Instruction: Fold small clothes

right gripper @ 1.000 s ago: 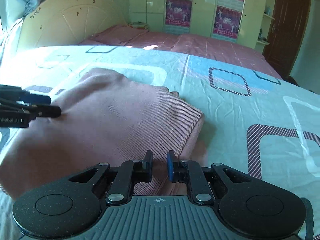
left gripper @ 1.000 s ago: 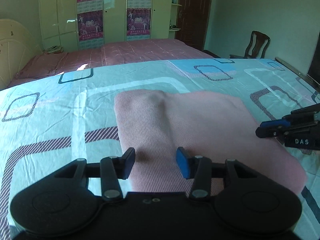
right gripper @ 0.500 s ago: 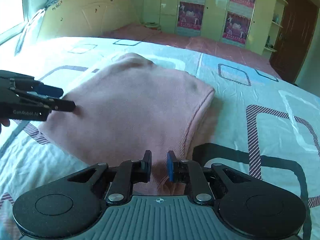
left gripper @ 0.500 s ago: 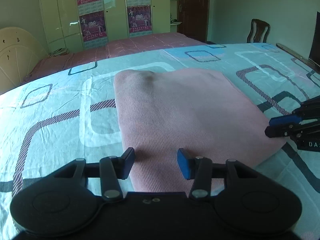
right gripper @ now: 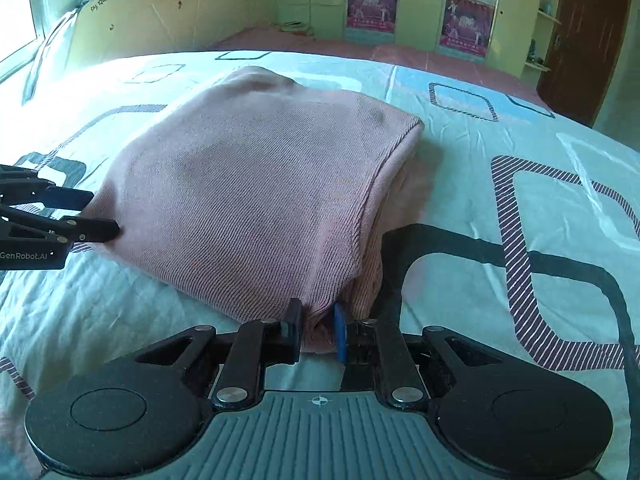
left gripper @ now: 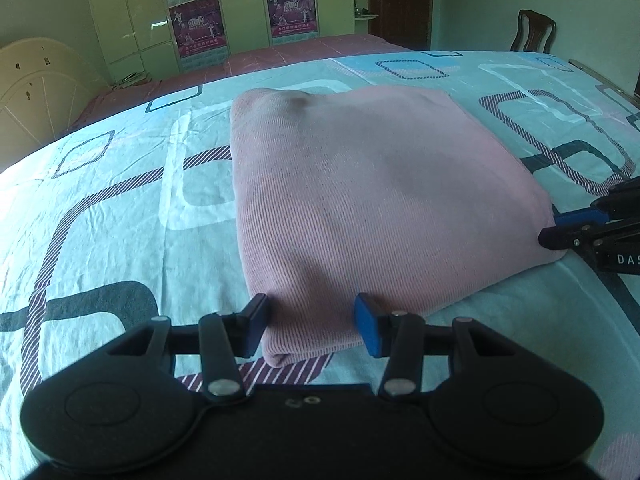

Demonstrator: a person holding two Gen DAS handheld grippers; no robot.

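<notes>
A pink ribbed garment (left gripper: 372,200) lies folded into a thick square on the patterned bedsheet (left gripper: 120,220). My left gripper (left gripper: 310,322) holds the garment's near left corner, its jaws partly apart with the thick fold pressed between the pads. In the right wrist view the same gripper (right gripper: 103,216) bites the garment (right gripper: 248,184) at its left edge. My right gripper (right gripper: 316,328) is nearly closed and pinches the near right corner, where layered edges bunch between its pads. From the left wrist view it (left gripper: 554,229) sits at the garment's right edge.
The sheet (right gripper: 500,208) spreads wide around the garment. Behind it lies a second bed with a reddish cover (left gripper: 300,52) and a cream headboard (right gripper: 160,20). A wardrobe with posters (left gripper: 200,24), a dark door (left gripper: 400,0) and a wooden chair (left gripper: 534,34) line the far walls.
Both grippers have dragged the garment across the sheet toward the near side; the sheet's pattern has slid away beneath it. Neither grip has changed.
</notes>
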